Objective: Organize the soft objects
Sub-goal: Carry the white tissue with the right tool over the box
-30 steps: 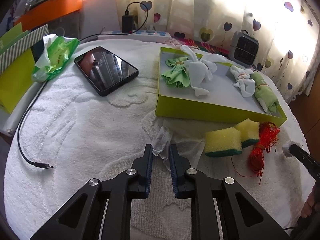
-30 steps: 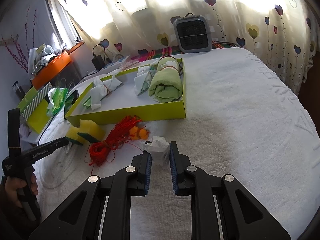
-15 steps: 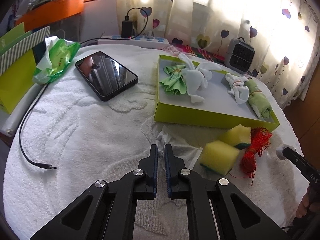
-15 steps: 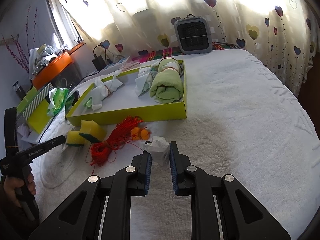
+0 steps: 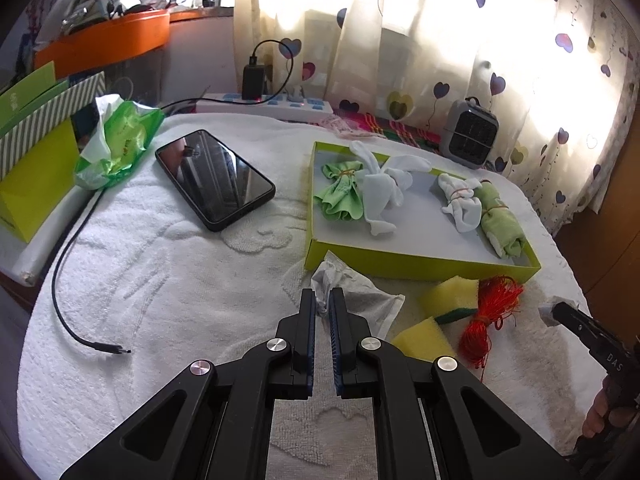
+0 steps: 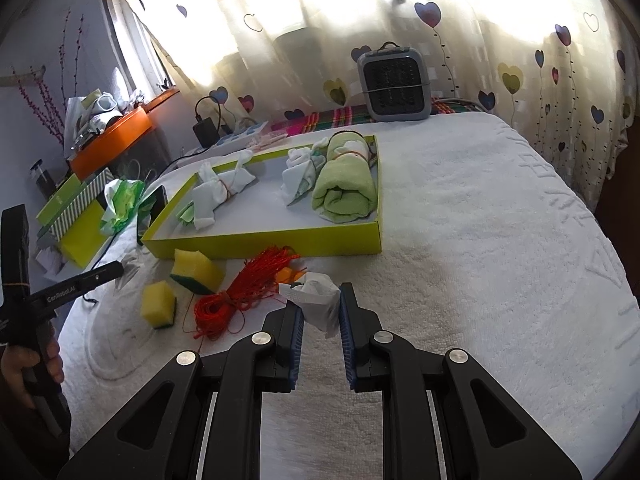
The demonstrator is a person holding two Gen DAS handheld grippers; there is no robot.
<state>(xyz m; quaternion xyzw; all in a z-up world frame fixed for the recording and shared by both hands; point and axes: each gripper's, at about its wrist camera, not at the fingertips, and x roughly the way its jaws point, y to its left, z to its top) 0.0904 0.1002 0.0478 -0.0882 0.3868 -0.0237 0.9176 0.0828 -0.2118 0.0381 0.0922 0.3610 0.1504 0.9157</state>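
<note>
Pinching a crumpled white-grey cloth (image 5: 352, 296), limp, light and best held at a bunched edge, left tongs (image 5: 322, 312) are clenched on it just in front of the tray (image 5: 420, 266), while right tongs (image 6: 321, 312) grip a wad (image 6: 316, 300) beside the red cord (image 6: 240, 292).

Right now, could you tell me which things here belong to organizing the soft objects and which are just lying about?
Part of the job:
- crumpled wipe, pinched in the left claw
- crumpled tissue in the right claw
- yellow sponges
- green tray with tied cloth bundles

Lying about:
- phone
- charging cable
- red cord
- small heater
- wet-wipe pack
</note>
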